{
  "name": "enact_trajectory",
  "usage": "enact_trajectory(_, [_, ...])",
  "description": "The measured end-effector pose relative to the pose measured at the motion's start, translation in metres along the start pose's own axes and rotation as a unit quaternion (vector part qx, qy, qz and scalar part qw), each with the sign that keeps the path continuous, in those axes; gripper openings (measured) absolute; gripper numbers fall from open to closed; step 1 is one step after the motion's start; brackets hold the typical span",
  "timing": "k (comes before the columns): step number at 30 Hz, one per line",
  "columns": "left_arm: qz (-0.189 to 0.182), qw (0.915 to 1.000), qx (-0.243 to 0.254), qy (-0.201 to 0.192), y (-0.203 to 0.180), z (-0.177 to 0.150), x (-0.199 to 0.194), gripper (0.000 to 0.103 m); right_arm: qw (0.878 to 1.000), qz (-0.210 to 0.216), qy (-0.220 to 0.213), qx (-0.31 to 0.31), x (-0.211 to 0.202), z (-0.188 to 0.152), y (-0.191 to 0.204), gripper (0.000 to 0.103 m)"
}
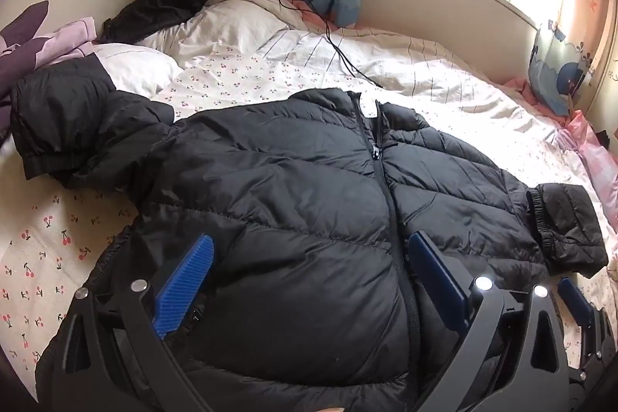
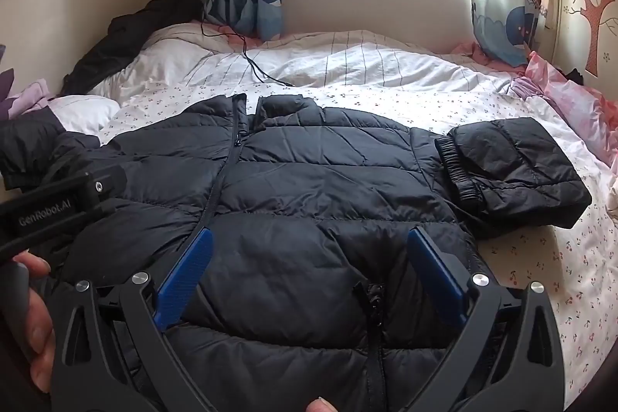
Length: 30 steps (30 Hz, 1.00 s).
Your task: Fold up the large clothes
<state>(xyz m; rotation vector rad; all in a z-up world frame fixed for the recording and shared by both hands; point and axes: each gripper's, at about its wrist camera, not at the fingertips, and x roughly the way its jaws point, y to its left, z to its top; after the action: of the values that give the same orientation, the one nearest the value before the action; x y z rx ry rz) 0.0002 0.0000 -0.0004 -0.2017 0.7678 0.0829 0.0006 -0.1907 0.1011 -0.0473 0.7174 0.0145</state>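
My black puffer jacket (image 1: 293,188) lies zipped and face-up on the bed (image 1: 347,72), sleeves already tucked in. Both the left gripper (image 1: 309,277) and right gripper (image 2: 309,277) hover over its hem, fingers spread wide, holding nothing. My worry — slick, puffy fabric slipping free, or one sleeve (image 2: 513,172) flopping open mid-fold.

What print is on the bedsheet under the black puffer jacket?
Small red cherries on a white bedsheet, clearest in the left wrist view beside the black puffer jacket.
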Motion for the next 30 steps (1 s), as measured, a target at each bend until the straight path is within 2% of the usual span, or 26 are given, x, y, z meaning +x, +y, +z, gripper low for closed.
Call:
enact_trajectory(8, [0.006, 1.0, 0.006, -0.002, 0.0, 0.0, -0.003, 0.097, 1.0, 0.01, 0.007, 0.004, 0.0, 0.001, -0.006, 0.097])
enact_trajectory(18, [0.013, 0.9998, 0.003, 0.011, 0.001, 0.001, 0.004, 0.097, 1.0, 0.005, -0.006, 0.008, 0.001, 0.0, -0.006, 0.097])
enact_trajectory(30, [0.008, 1.0, 0.001, 0.003, 0.001, -0.005, 0.009, 0.097, 1.0, 0.006, -0.003, 0.002, 0.001, -0.001, -0.005, 0.097])
